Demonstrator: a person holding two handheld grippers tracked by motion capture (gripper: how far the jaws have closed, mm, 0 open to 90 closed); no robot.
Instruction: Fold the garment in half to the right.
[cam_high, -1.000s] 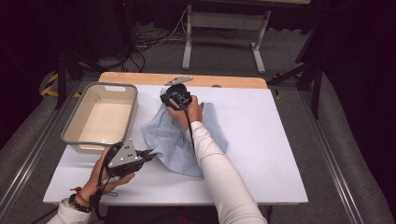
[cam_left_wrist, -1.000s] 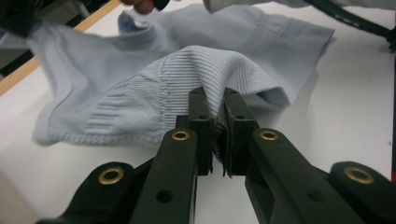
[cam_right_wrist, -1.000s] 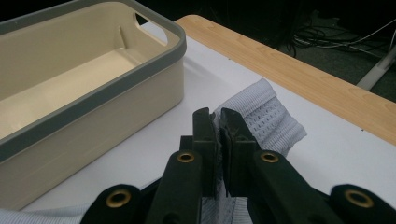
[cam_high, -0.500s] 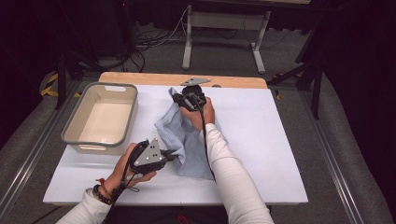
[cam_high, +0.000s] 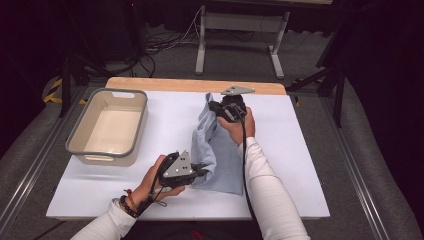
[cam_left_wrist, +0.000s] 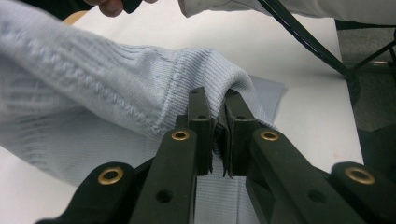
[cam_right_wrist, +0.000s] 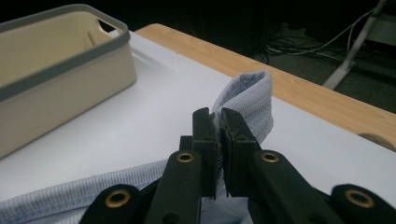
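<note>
folding looks to be the work in hand: one light blue knit garment lies mid-table on the white table cover, lifted at two edges; the left gripper is clenched on its ribbed near edge; the right gripper is clamped on a fold at the far edge; soft, light and limp, it will likely sag and stretch between the holds, so pinching at hems or corners seems best; count: one garment, two grippers, one empty beige bin standing well to the left.
</note>
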